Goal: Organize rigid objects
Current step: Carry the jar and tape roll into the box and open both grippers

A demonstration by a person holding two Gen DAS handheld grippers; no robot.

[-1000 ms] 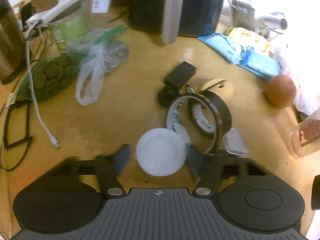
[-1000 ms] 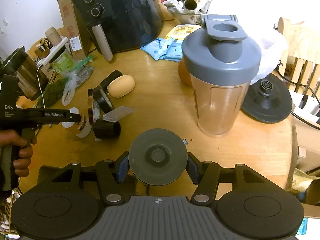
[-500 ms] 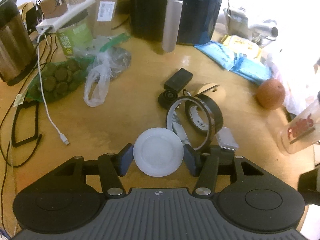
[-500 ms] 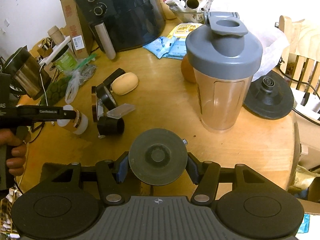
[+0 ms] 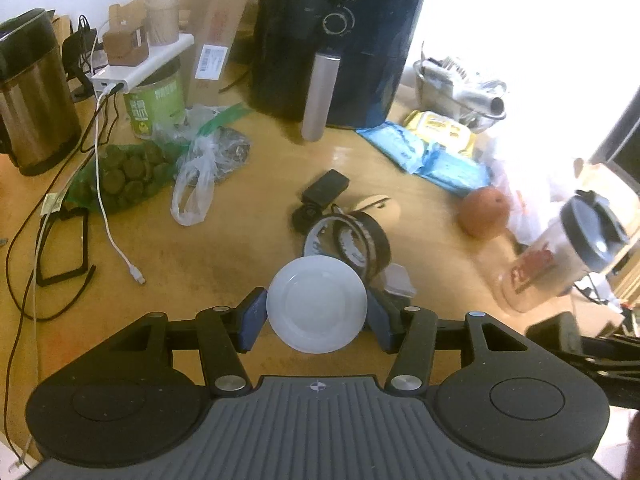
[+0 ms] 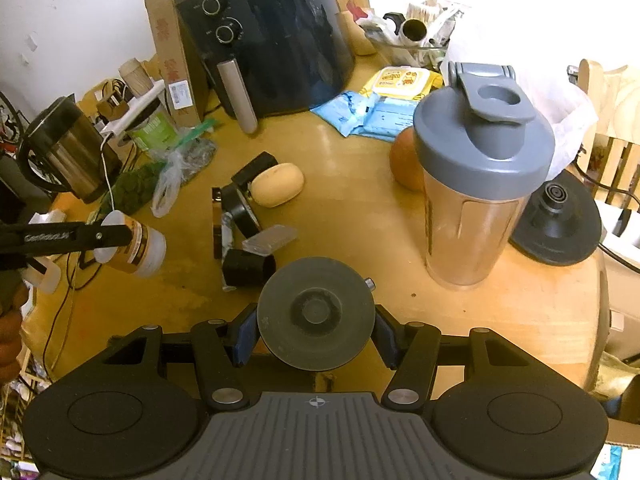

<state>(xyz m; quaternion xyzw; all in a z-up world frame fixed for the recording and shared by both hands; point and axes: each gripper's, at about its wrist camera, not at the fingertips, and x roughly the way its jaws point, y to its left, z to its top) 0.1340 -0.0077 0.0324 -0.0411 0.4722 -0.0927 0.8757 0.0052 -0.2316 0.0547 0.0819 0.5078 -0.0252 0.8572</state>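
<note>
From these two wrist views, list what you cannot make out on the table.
- White-capped bottle: left wrist view shows only its round end, body hidden behind; its label in the right wrist view is too blurred to read.
- Dark round object in the right gripper: its own face hides the body.
- Orange fruit: right wrist view, partly behind the shaker bottle.
- Shaker bottle print: left wrist view, blurred.

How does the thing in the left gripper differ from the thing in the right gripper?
The left gripper holds a white-capped bottle with a brown label; the right gripper holds a dark grey round object. The bottle's end face is smooth with a faint ring; the grey object has a raised hub. The grey object looks a little wider between its pads. Both show round faces to their cameras and are clamped by the sides.
</note>
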